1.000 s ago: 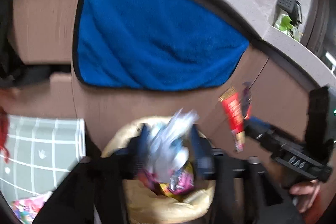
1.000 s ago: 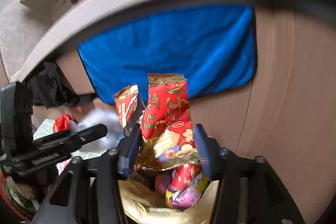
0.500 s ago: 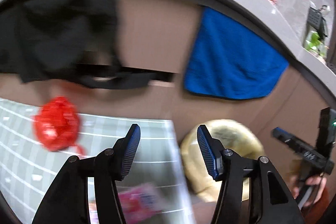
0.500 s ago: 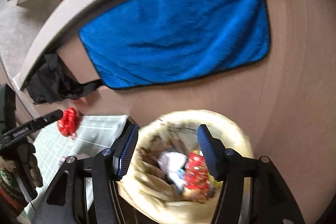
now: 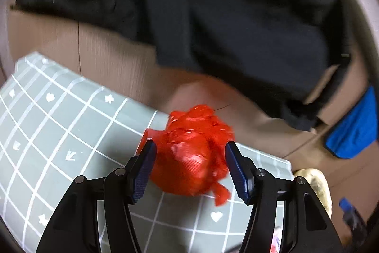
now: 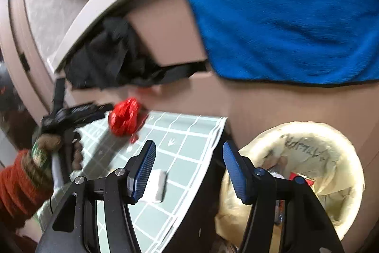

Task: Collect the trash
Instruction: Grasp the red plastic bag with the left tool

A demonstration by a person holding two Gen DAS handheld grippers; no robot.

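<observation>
A crumpled red plastic bag lies on the grey checked tablecloth near its far edge. My left gripper is open, its blue pads on either side of the bag without closing on it. The bag also shows in the right wrist view, with the left gripper reaching it. My right gripper is open and empty above the table's edge, beside the yellow-lined trash bin, which holds several wrappers.
A small white block lies on the tablecloth under my right gripper. A black garment and a blue towel hang on the brown wall behind. The bin's rim shows at the right of the table.
My left gripper has swung from over the bin to the table and now straddles the red bag. My right gripper dropped its red wrappers into the bin and shifted left.
</observation>
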